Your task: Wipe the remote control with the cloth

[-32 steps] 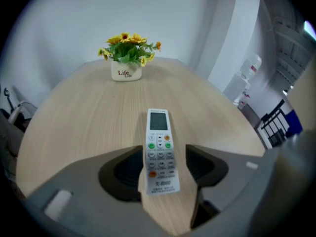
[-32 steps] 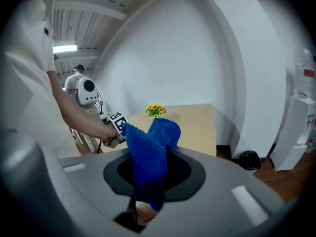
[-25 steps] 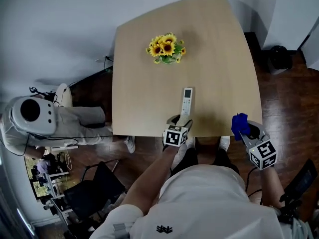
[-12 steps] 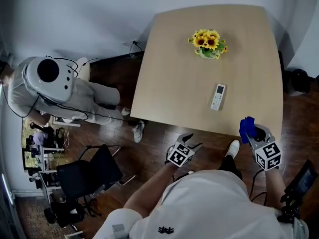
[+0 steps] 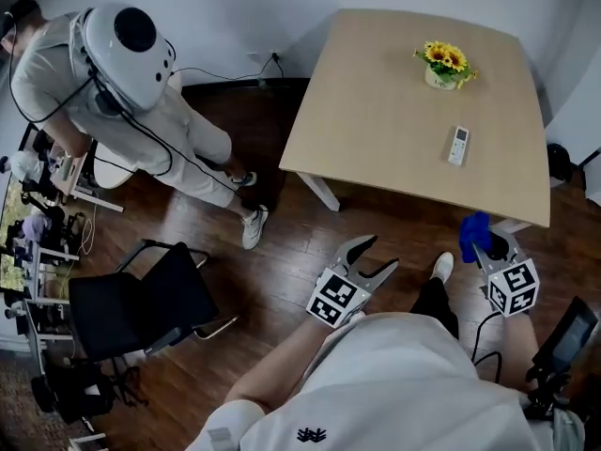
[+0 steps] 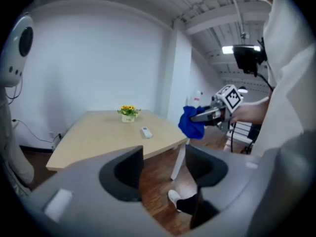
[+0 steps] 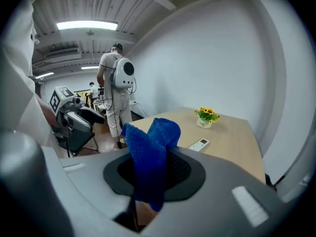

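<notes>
The white remote control point(image 5: 458, 145) lies on the wooden table point(image 5: 394, 120), near its right side; it also shows small in the left gripper view as the remote point(image 6: 146, 132) and in the right gripper view as the remote point(image 7: 199, 144). My right gripper point(image 5: 478, 236) is shut on a blue cloth point(image 5: 474, 235), held over the floor short of the table's near edge. That cloth point(image 7: 150, 157) bunches up between the jaws. My left gripper point(image 5: 368, 256) is open and empty, over the floor, well away from the table.
A pot of sunflowers point(image 5: 443, 64) stands at the table's far side. A person in white with a round white backpack point(image 5: 130, 40) stands left of the table. A black chair point(image 5: 141, 303) and cluttered shelves point(image 5: 38, 252) sit at the left.
Both grippers have drawn back from the table, which now lies farther off and up to the right. The left gripper has left the remote. The person at the left has come closer.
</notes>
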`<state>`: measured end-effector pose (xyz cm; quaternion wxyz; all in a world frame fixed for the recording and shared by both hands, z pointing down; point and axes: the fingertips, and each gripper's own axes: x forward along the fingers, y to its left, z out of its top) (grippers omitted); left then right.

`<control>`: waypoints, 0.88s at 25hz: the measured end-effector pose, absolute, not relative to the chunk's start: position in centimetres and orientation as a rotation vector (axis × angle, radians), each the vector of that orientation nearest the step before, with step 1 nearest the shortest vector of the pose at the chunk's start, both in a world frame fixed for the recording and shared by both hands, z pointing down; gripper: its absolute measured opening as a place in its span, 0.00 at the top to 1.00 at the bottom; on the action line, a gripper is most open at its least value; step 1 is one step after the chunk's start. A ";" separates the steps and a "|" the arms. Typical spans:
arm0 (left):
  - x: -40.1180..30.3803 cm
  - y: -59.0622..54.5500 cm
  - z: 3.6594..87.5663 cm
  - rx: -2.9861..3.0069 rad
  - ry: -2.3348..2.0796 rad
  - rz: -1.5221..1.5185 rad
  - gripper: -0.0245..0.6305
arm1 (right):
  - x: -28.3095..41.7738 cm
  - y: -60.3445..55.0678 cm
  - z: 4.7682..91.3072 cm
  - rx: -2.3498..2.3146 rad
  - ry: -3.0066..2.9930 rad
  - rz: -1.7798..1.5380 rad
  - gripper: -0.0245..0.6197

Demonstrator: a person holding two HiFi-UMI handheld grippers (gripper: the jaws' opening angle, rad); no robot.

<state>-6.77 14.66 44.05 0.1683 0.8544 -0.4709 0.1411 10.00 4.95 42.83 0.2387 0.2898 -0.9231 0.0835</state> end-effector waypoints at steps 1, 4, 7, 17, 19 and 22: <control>-7.6 16.6 43.1 2.461 -1.337 0.361 0.52 | 8.9 7.4 42.3 0.800 -2.533 0.237 0.84; -9.5 21.8 40.4 2.527 -1.304 0.265 0.56 | 6.4 14.3 41.4 0.781 -2.530 0.250 0.84; -11.1 25.6 38.1 2.573 -1.318 0.204 0.61 | 5.8 19.3 40.6 0.752 -2.509 0.240 0.84; -7.5 28.6 36.3 2.591 -1.232 0.144 0.63 | 10.4 23.7 36.8 0.860 -2.515 0.215 0.84; -5.0 28.7 35.6 2.600 -1.188 0.137 0.64 | 12.7 24.7 35.8 0.890 -2.512 0.223 0.84; -1.2 28.6 34.4 2.650 -1.147 0.137 0.64 | 16.2 25.6 34.7 0.950 -2.507 0.236 0.84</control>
